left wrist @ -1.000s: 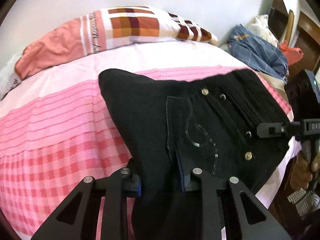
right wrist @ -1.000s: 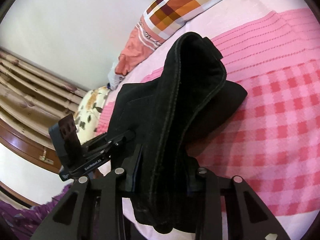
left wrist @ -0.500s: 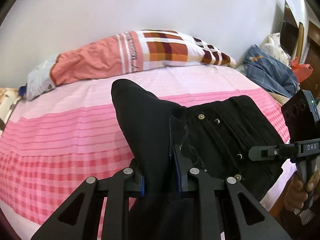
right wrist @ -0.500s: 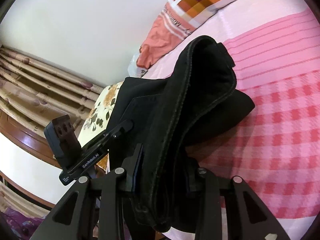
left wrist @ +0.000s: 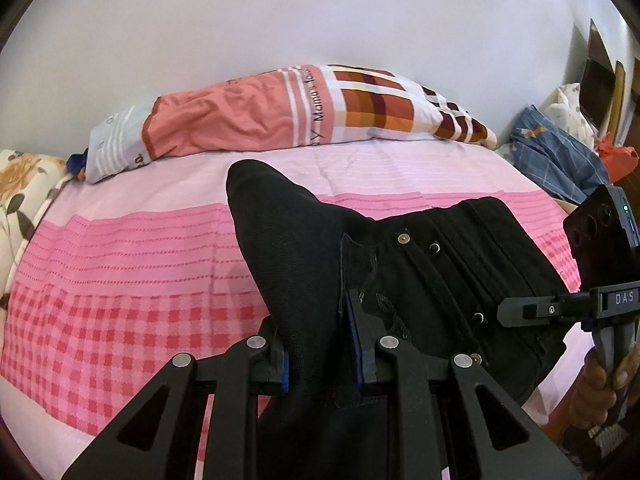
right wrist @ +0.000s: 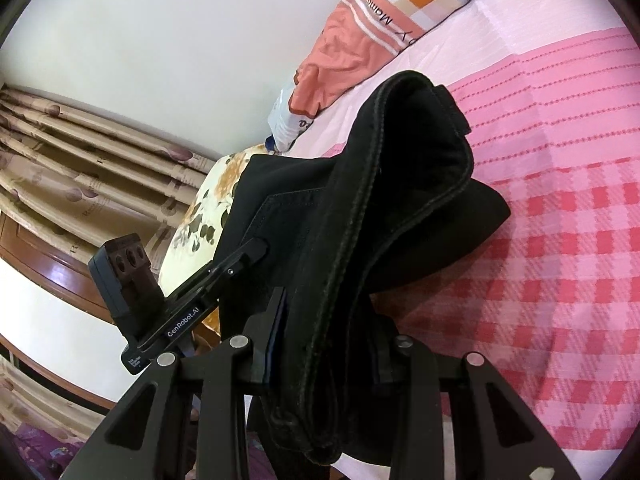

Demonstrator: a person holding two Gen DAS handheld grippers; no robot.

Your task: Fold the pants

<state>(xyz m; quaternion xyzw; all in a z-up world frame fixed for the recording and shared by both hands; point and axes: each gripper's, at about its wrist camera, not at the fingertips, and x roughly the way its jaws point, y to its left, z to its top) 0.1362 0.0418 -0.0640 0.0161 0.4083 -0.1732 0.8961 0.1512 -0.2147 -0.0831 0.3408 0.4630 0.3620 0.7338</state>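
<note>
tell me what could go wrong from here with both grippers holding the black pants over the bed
1. The right gripper clamps a thick bunched waistband of the black pants; layers may slip out unevenly.
2. The left gripper pinches only a narrow fold, which could pull free.
3. The loose end draped on the pink bedsheet could drag and crease the fold.

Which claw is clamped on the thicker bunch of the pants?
The right claw: a thick seamed roll of the black pants fills its jaws. The left claw pinches only a thin fold near the pocket.
</note>
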